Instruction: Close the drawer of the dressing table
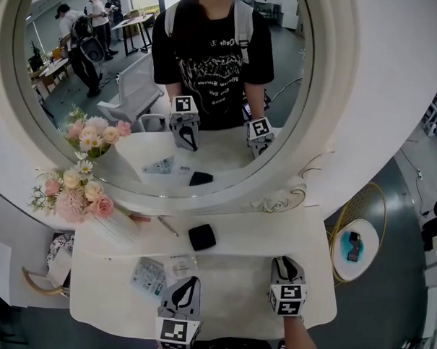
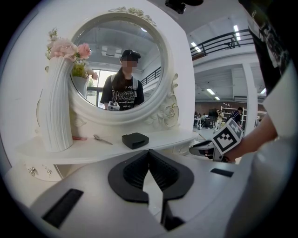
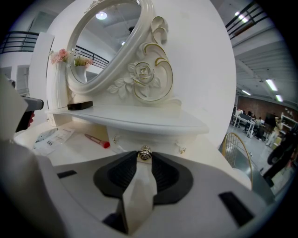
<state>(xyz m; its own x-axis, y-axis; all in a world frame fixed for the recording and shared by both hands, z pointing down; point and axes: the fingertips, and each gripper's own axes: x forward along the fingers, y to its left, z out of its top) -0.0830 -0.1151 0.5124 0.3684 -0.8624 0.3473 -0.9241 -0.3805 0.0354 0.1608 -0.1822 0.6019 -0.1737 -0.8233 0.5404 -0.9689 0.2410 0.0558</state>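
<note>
The white dressing table has a raised shelf under its round mirror. Small drawer fronts with metal knobs sit beneath that shelf. My right gripper points at the middle front, and its two tips close on the middle knob. How far that drawer stands out I cannot tell. In the head view the right gripper reaches under the shelf edge. My left gripper hovers over the tabletop, shut, with nothing between its pads; the head view shows the left gripper left of centre.
On the shelf are a black box, a white vase of pink flowers and a hair clip. Printed packets and a red-capped tube lie on the tabletop. A gold wire side table stands to the right.
</note>
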